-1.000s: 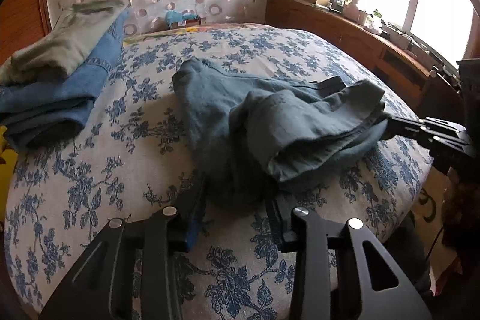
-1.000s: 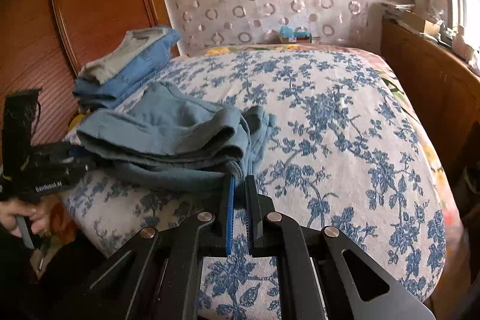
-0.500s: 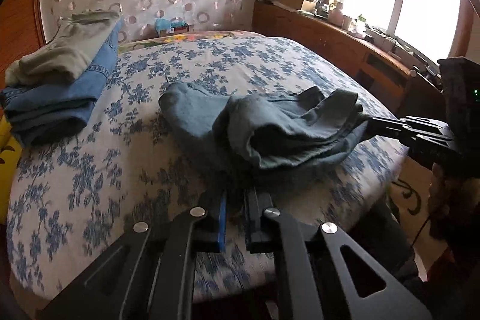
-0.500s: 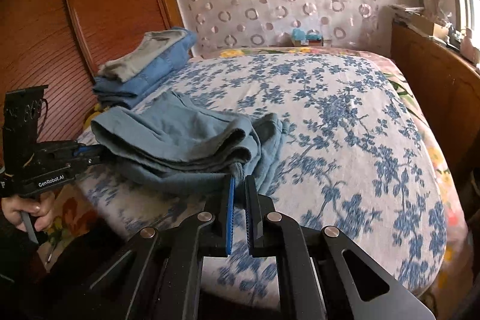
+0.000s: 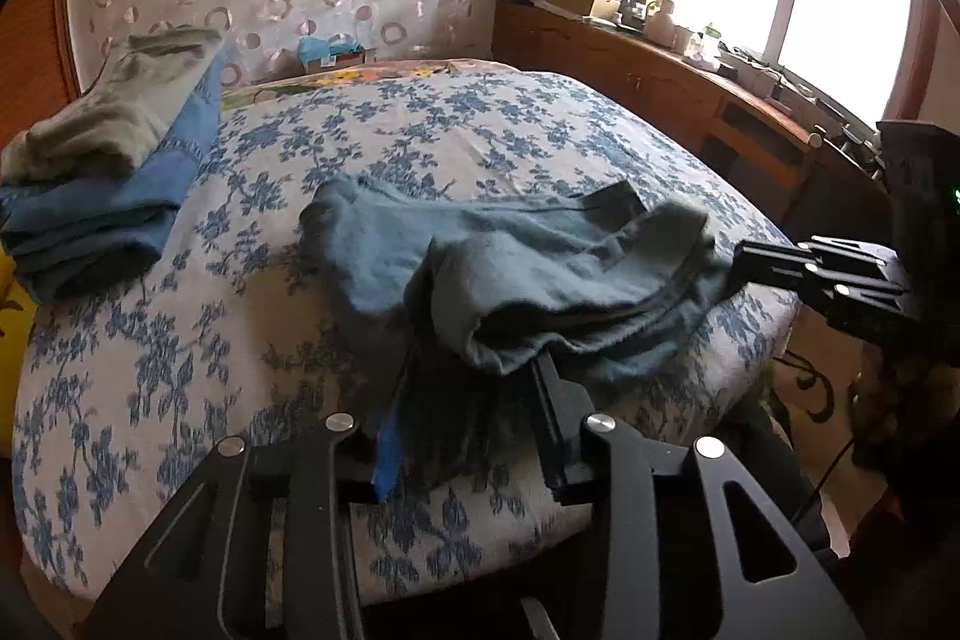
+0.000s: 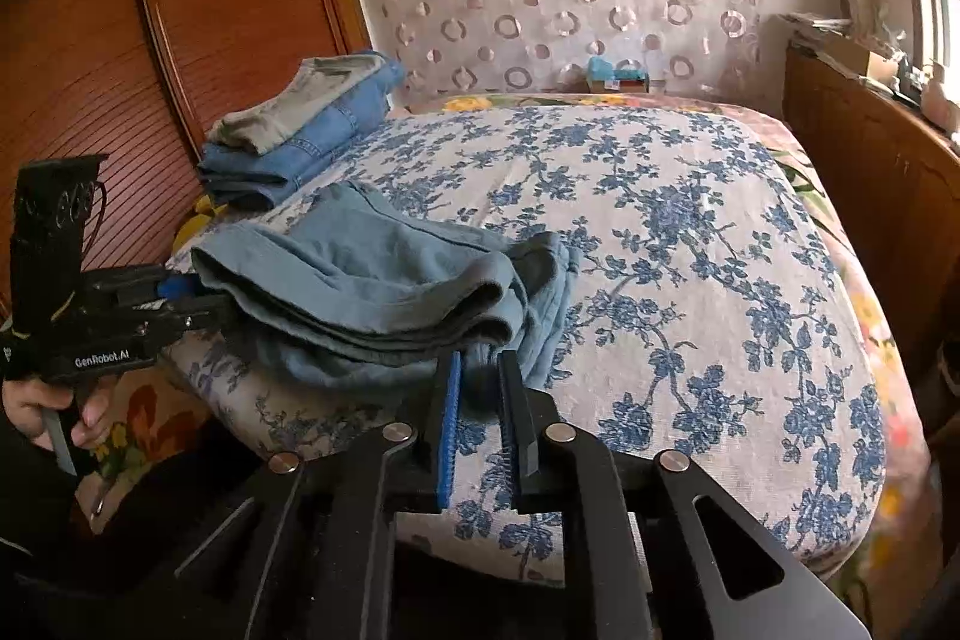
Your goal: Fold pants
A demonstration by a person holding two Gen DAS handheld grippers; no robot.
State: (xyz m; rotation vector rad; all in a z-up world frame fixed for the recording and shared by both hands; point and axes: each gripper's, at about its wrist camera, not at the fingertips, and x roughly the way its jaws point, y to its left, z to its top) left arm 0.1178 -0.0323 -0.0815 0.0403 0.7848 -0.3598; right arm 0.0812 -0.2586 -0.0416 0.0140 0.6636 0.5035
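A folded pair of grey-blue pants lies near the front edge of the bed; it also shows in the right wrist view. My left gripper is open, its fingers on either side of the near end of the folded pants. My right gripper stands slightly open at the other end of the pants, with a fold of cloth between its fingers. The right gripper shows at the right in the left wrist view, the left gripper at the left in the right wrist view.
The bed has a blue floral cover. A stack of folded jeans and grey pants sits at its far left by a wooden headboard. A wooden cabinet with clutter runs under the window on the right.
My left gripper has opened from shut and now straddles the end of the pants. My right gripper has opened slightly. Both have moved closer to the bed.
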